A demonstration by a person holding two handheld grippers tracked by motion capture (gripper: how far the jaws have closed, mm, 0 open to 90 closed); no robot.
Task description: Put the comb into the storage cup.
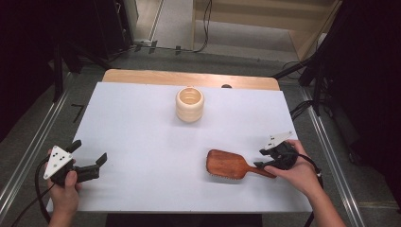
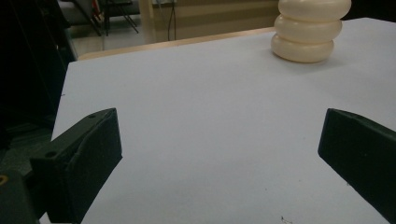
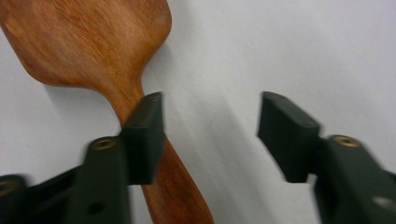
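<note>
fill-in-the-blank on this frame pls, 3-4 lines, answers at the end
1. The wooden hairbrush lies on the white table with its bristles facing ____.
2. The right gripper has its jaws ____, with the brush handle passing under one jaw rather than between the two.
3. The left gripper holds ____ between its open jaws.
4. The cream ribbed cup stands ____ at the far side of the table.

Answers: down; open; nothing; upright
</note>
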